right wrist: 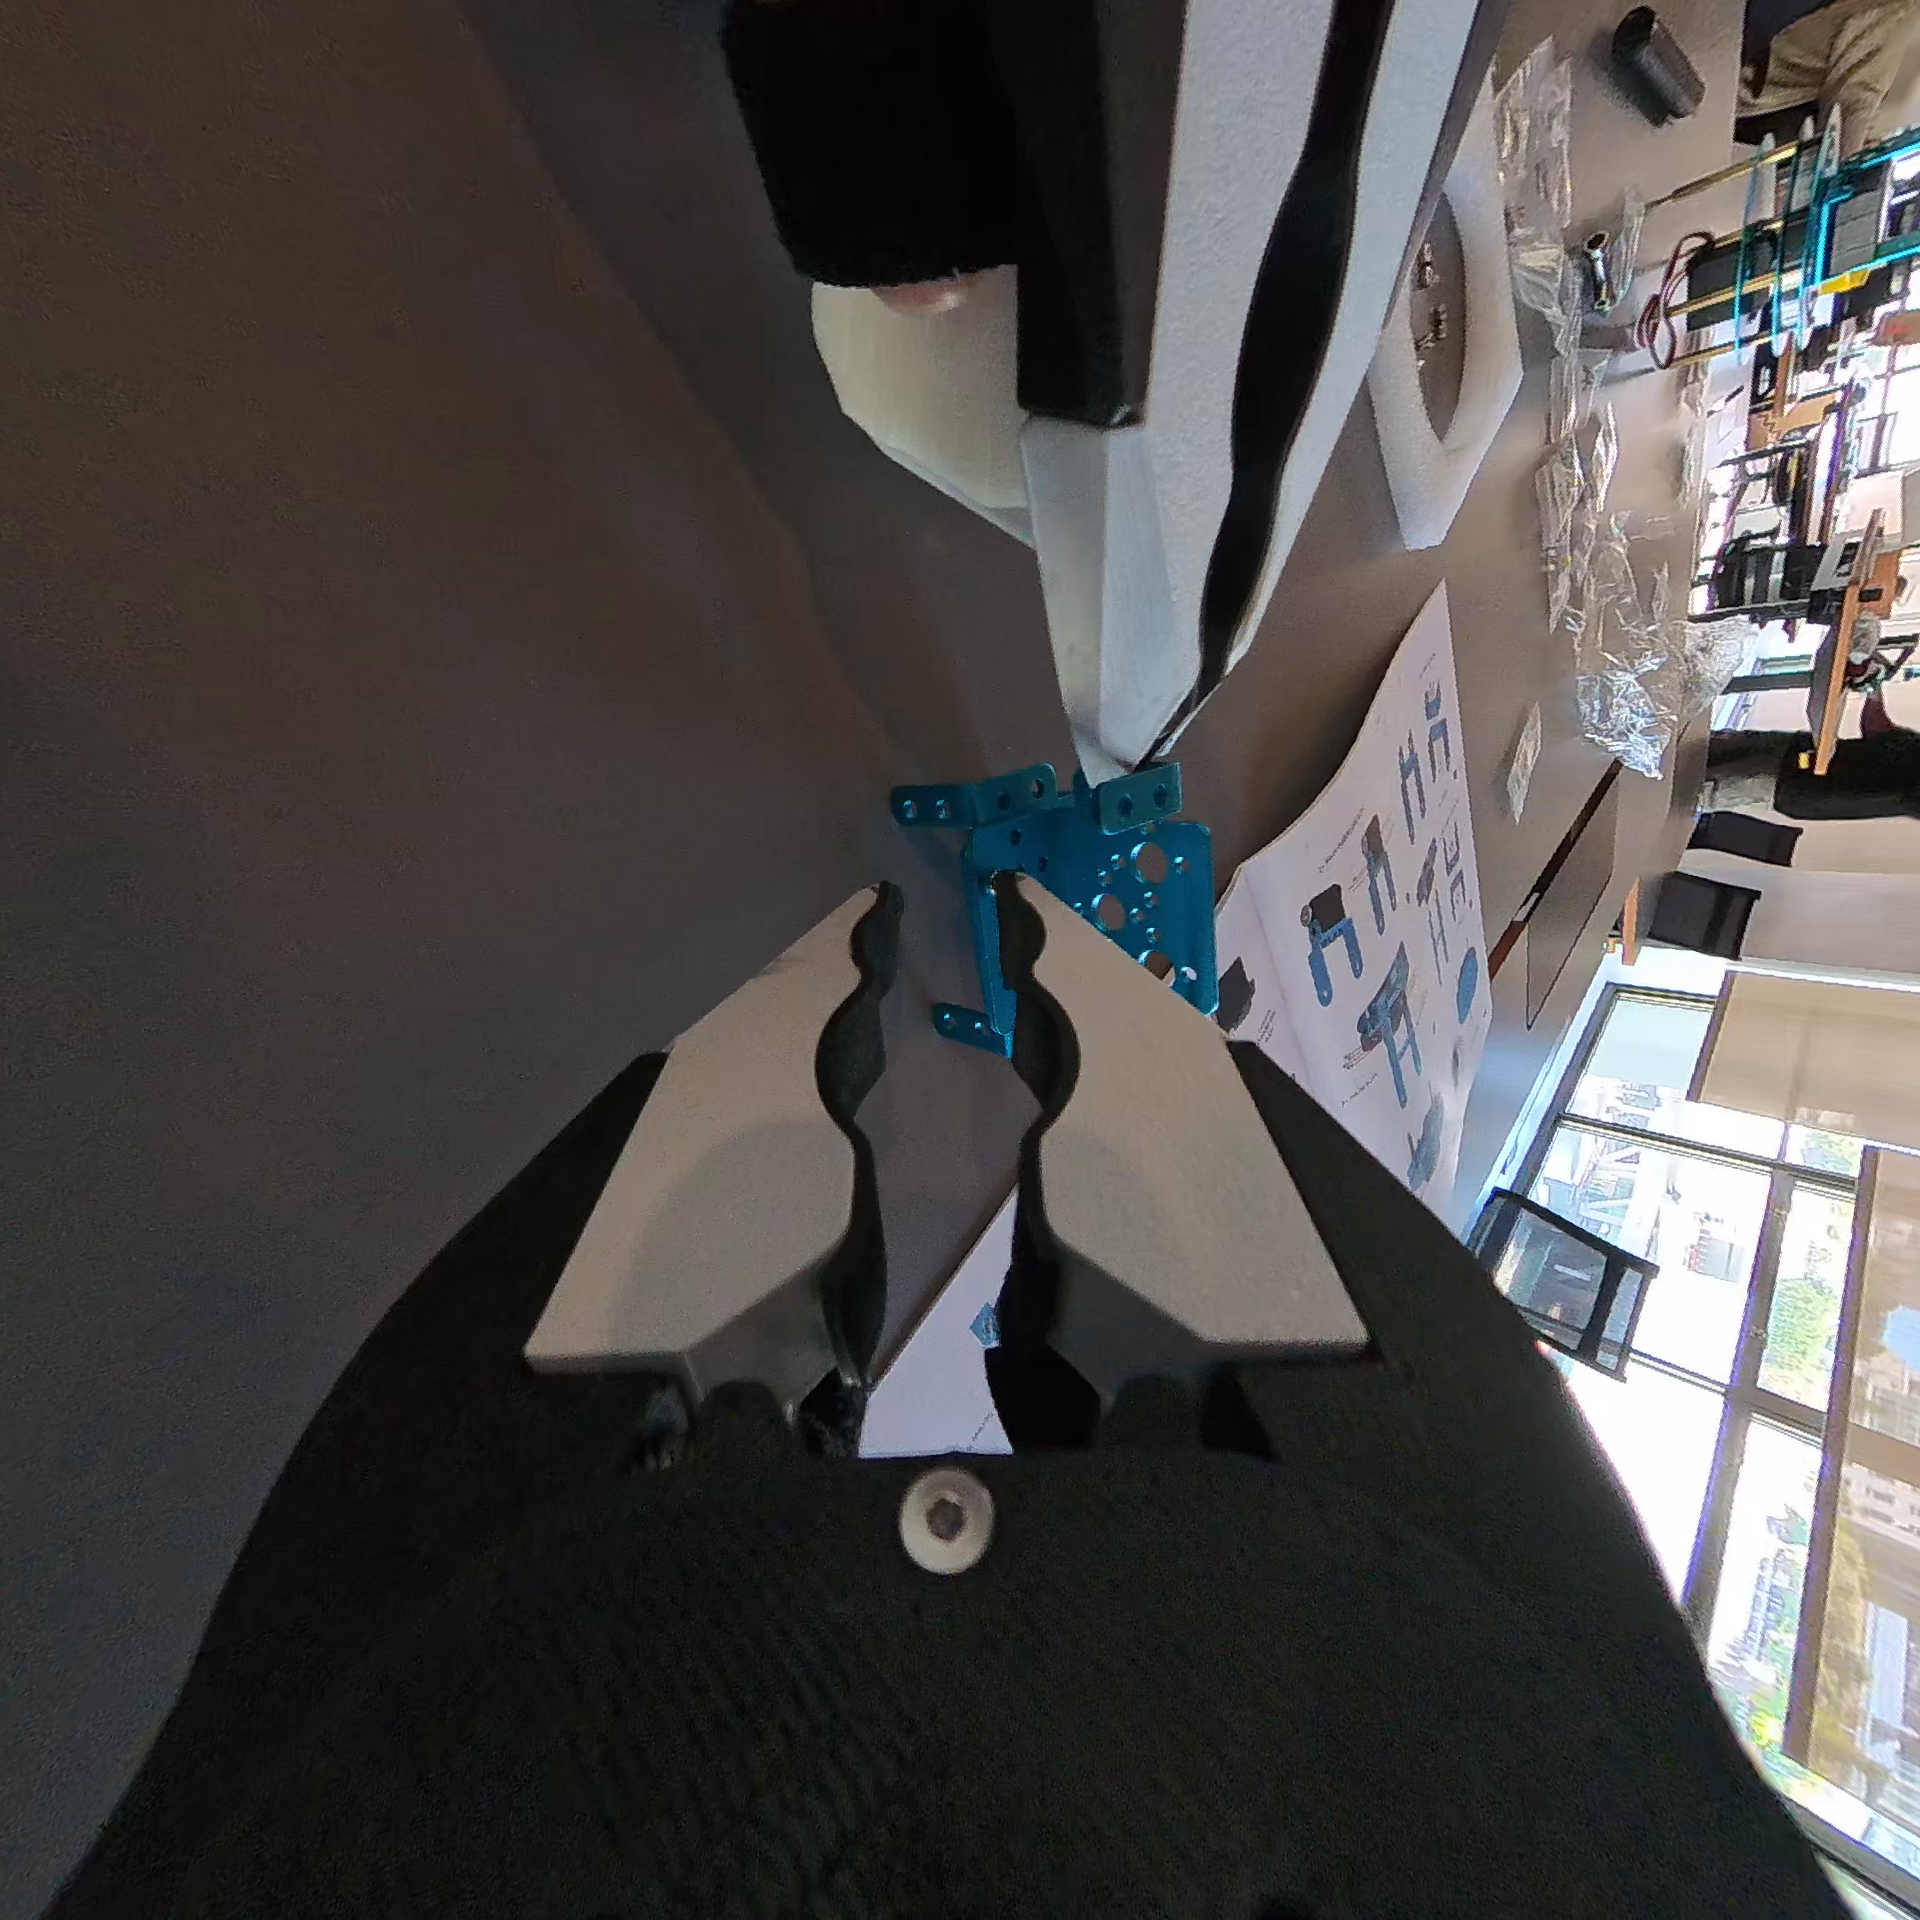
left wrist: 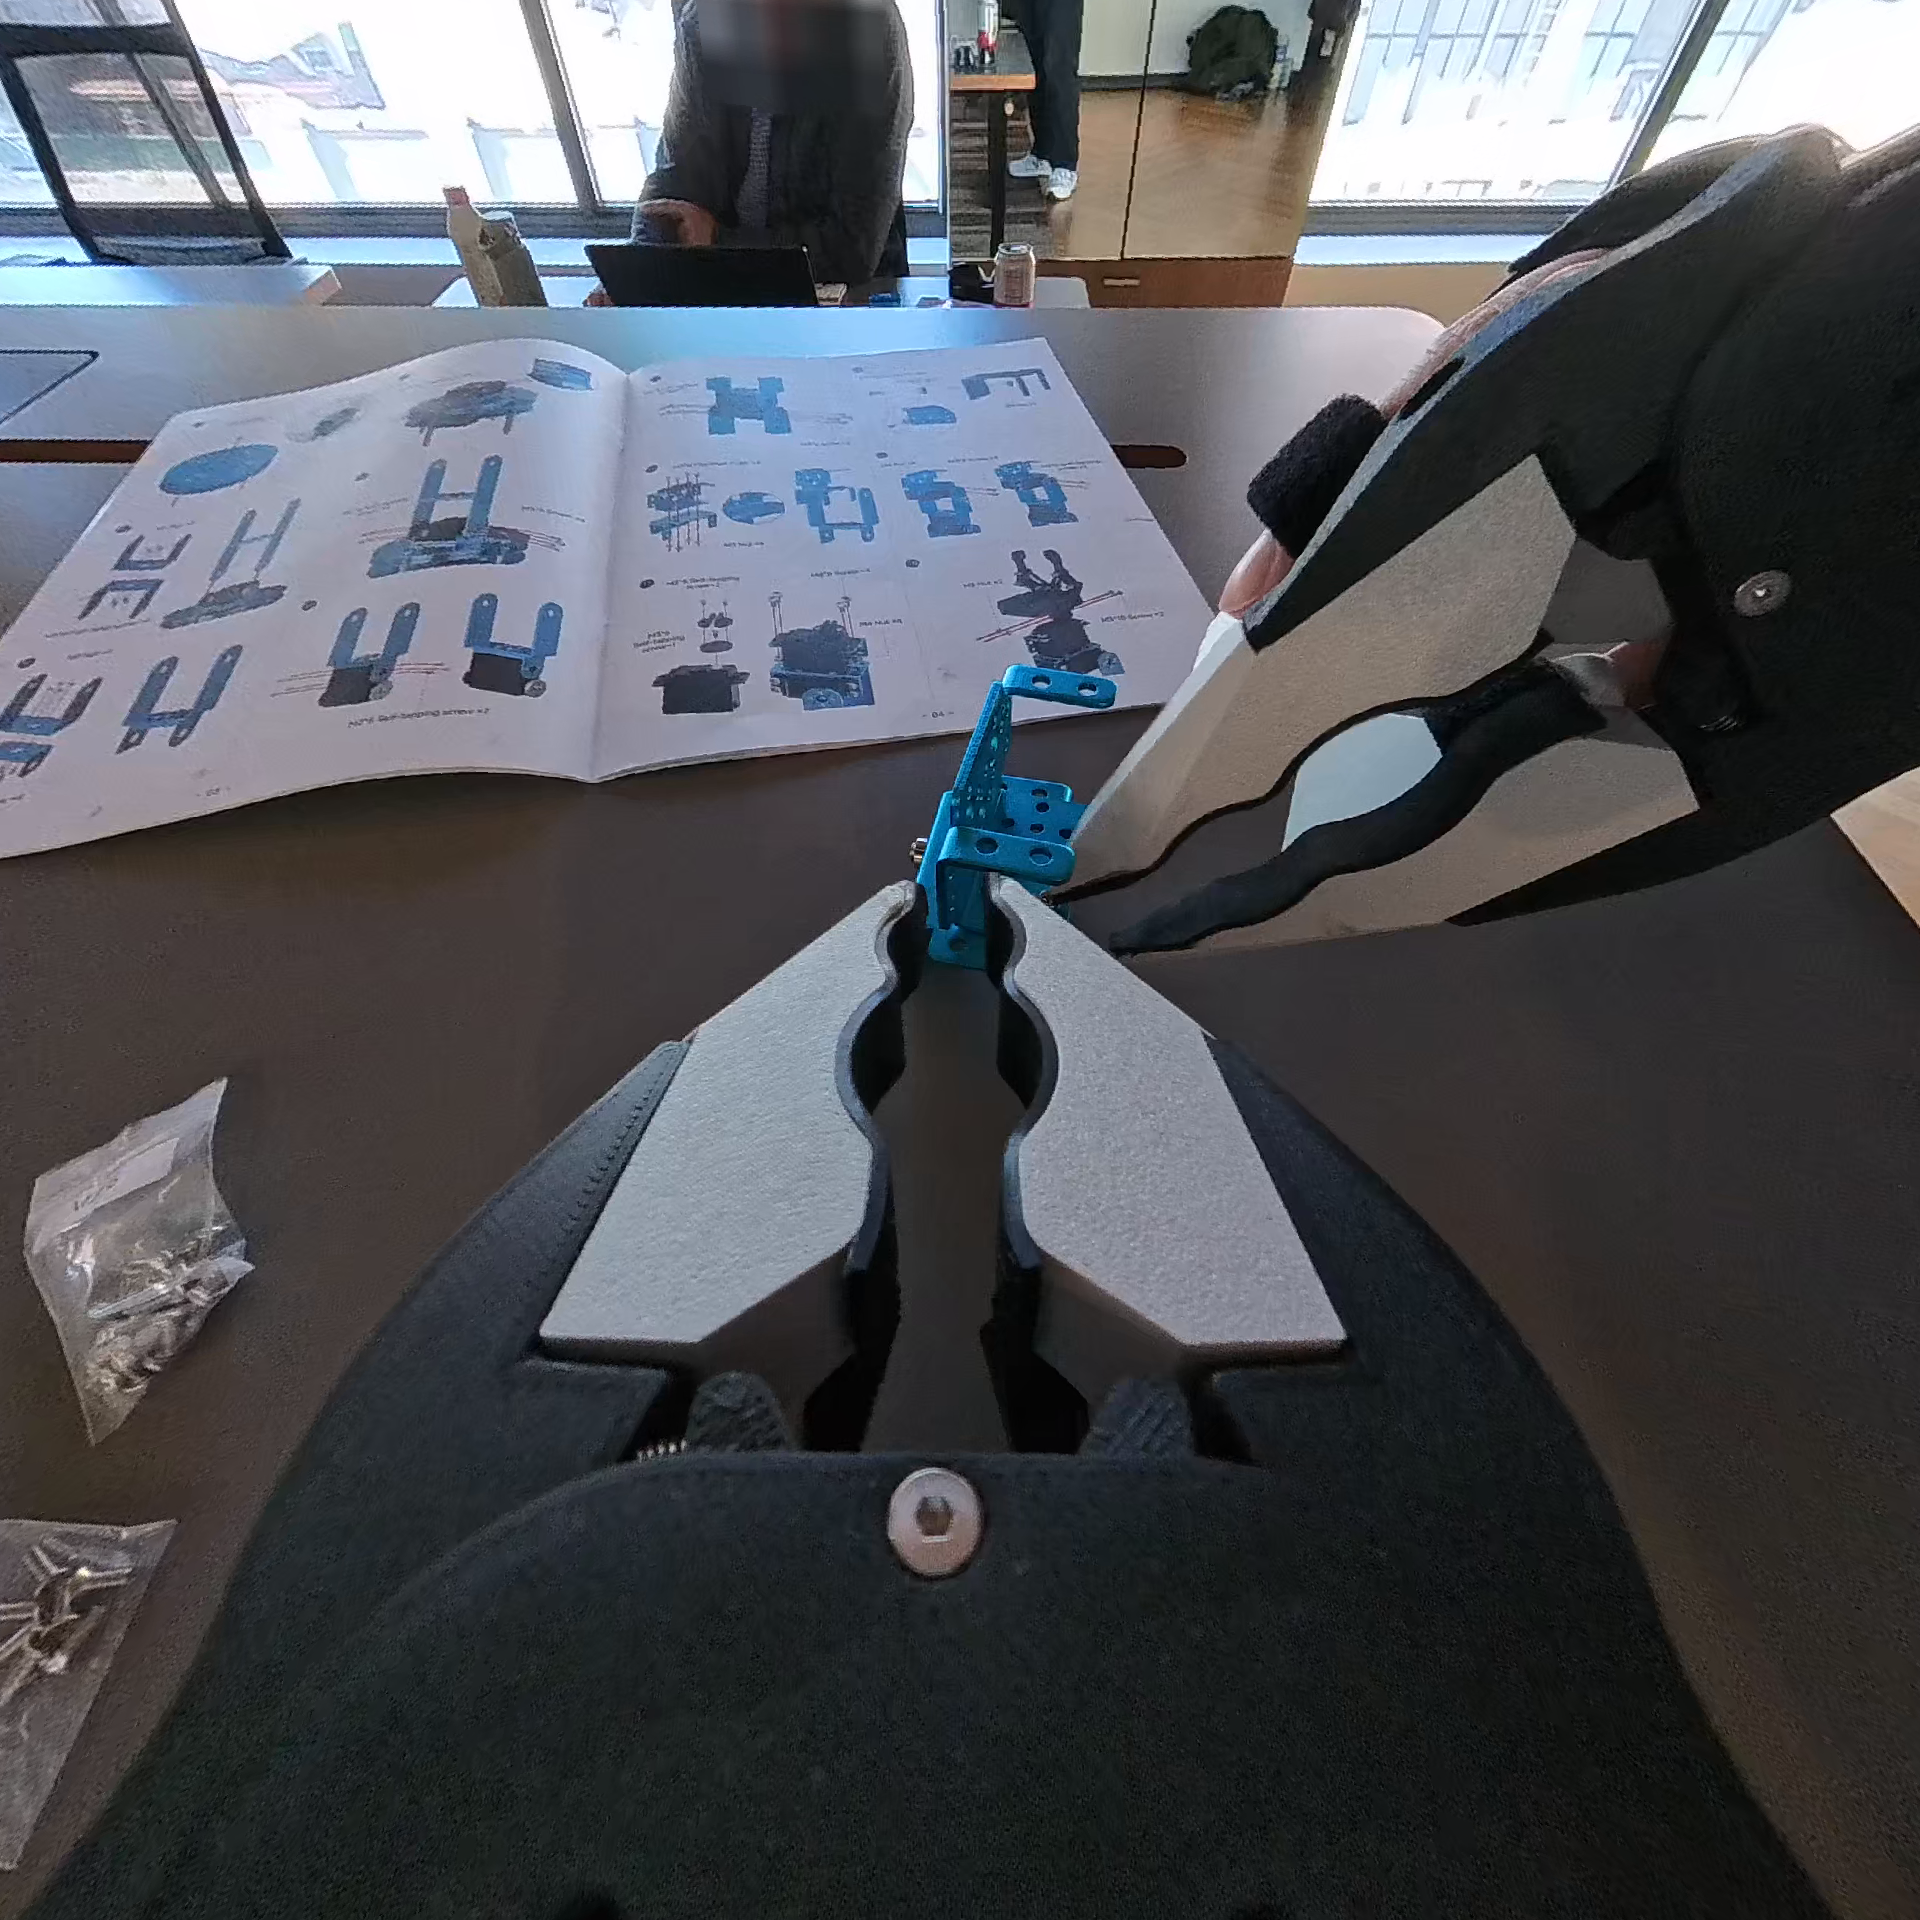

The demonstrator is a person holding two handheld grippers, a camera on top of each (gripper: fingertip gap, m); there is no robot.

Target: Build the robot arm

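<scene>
A blue metal bracket assembly (left wrist: 1003, 821) with many holes stands on the dark table (left wrist: 1507, 1195), just in front of an open booklet. My left gripper (left wrist: 958, 894) is shut on its lower part. In the right wrist view the left gripper (right wrist: 1127, 764) comes in from above and pinches a tab of the bracket (right wrist: 1101, 894). My right gripper (right wrist: 954, 891) is slightly open. A thin edge of the bracket lies between its fingers, against the right finger (right wrist: 1049, 935); the other finger stands apart. In the left wrist view the right gripper (left wrist: 1091, 914) reaches in from the right, held by a hand.
An open instruction booklet (left wrist: 623, 561) lies behind the bracket and also shows in the right wrist view (right wrist: 1382, 904). Two clear bags of screws (left wrist: 135, 1247) (left wrist: 52, 1642) lie at the left. More plastic bags (right wrist: 1621, 644) and a white foam piece (right wrist: 1397, 436) lie farther along. A person sits at a laptop (left wrist: 707, 275) across the table. Left and right tips are no more than a few centimetres apart. Left tips and right tips are each some 25 cm from the white foam piece (right wrist: 1397, 436).
</scene>
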